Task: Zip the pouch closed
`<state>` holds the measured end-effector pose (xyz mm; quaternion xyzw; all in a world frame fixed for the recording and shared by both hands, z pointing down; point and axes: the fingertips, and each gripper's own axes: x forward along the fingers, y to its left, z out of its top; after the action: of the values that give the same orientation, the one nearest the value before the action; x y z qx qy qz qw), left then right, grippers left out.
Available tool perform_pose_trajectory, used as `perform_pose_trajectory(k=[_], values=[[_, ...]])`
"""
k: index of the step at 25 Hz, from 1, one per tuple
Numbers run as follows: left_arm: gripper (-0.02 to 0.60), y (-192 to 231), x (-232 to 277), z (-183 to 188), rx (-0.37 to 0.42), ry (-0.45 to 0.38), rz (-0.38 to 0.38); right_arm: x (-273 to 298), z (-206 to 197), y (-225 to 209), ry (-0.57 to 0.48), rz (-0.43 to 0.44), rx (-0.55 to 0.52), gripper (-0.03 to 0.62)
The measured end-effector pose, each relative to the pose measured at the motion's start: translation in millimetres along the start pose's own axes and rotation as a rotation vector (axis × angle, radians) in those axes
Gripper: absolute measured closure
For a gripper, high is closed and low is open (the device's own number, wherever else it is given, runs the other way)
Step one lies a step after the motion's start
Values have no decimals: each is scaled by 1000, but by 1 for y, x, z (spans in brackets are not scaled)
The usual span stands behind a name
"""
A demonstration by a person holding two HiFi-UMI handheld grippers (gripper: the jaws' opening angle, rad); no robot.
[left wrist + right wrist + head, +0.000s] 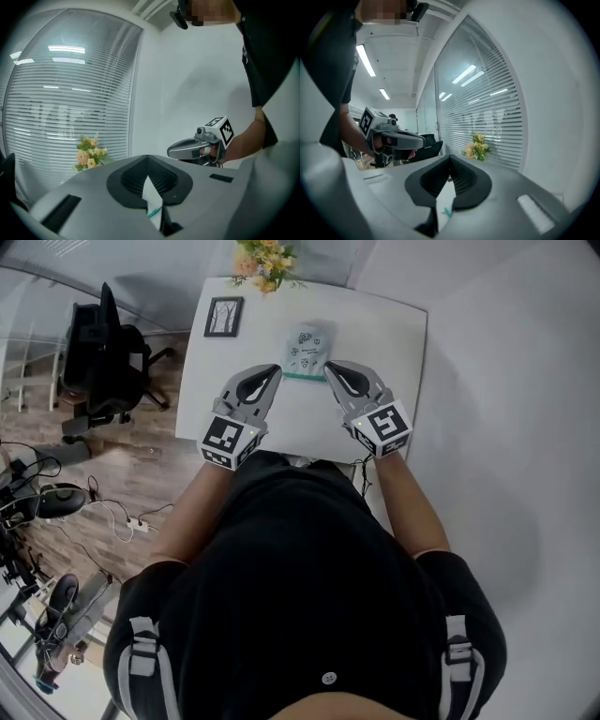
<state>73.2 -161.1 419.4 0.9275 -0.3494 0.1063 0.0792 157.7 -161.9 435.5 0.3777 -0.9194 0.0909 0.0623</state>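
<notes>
A pale pouch (307, 351) with small printed figures and a teal zip edge (305, 377) is held over the white table (394, 334). My left gripper (276, 372) is shut on its left corner at the zip edge, and my right gripper (331, 367) is shut on the right corner. In the left gripper view a white sliver of pouch (153, 199) with a teal mark sits pinched between the closed jaws of the left gripper (148, 160), with the right gripper (197, 148) beyond. The right gripper view shows the pouch (445, 197) clamped in the right gripper (451, 160), facing the left gripper (393, 137).
A framed picture (223, 317) and a bunch of flowers (265, 261) stand at the table's far edge. A black office chair (103, 357) and cables lie on the wooden floor to the left. Window blinds (65, 108) are behind the flowers (89, 154).
</notes>
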Motion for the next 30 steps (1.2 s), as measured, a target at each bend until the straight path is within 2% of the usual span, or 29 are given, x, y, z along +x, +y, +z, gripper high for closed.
perform_pose_trajectory(k=[9,18,30], values=[[574,11,-8,58,28,-114,-85,1,69,13,-82,-63,-50,583],[574,16,-4,78,37,-156,-137,2,91,16,-99,-95,-81,583],[574,14,-5,85,30,-171,-160,0,102,19,-113,-120,-104,583]])
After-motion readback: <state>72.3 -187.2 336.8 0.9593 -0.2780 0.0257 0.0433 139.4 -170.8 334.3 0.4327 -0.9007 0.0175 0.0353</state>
